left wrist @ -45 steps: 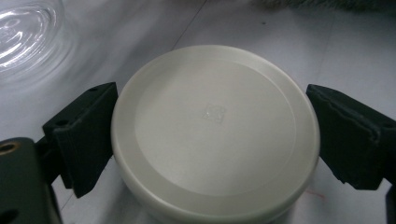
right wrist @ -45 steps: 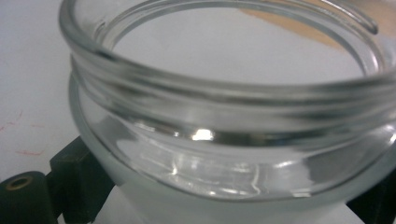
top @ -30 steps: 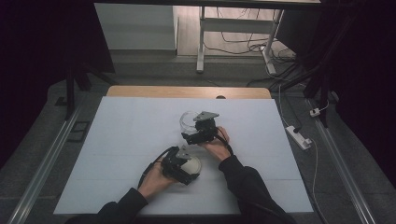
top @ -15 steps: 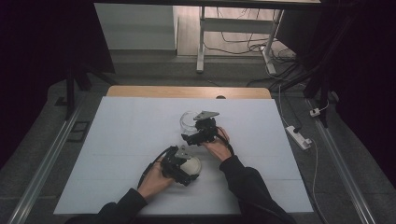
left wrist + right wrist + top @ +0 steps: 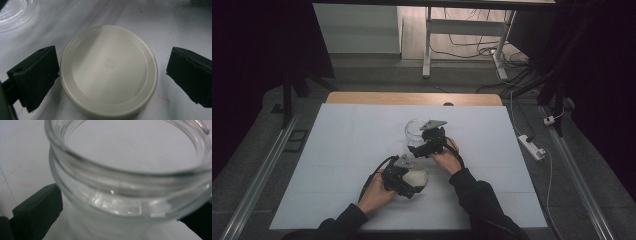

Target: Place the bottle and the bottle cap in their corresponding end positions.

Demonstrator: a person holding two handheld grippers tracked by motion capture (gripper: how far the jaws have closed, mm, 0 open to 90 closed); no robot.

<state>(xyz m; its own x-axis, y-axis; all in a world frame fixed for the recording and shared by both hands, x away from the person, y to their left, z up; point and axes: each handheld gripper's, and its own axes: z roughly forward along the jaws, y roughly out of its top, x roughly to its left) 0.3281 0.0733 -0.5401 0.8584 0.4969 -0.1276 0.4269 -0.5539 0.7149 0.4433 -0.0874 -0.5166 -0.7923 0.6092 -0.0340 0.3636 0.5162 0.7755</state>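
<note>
Between the left gripper's (image 5: 110,75) parted jaws lay a round cream plastic lid (image 5: 109,70), unclamped. The right gripper (image 5: 120,220) bracketed a clear glass jar (image 5: 130,180); contact was indeterminate. Uneven closing could skid the lid aside.

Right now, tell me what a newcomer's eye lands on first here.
The cream round lid lying flat on the white table, between the open jaws of the left gripper. Just beyond it, the clear glass jar stands open-mouthed at mid-table, the right gripper set around it.
</note>
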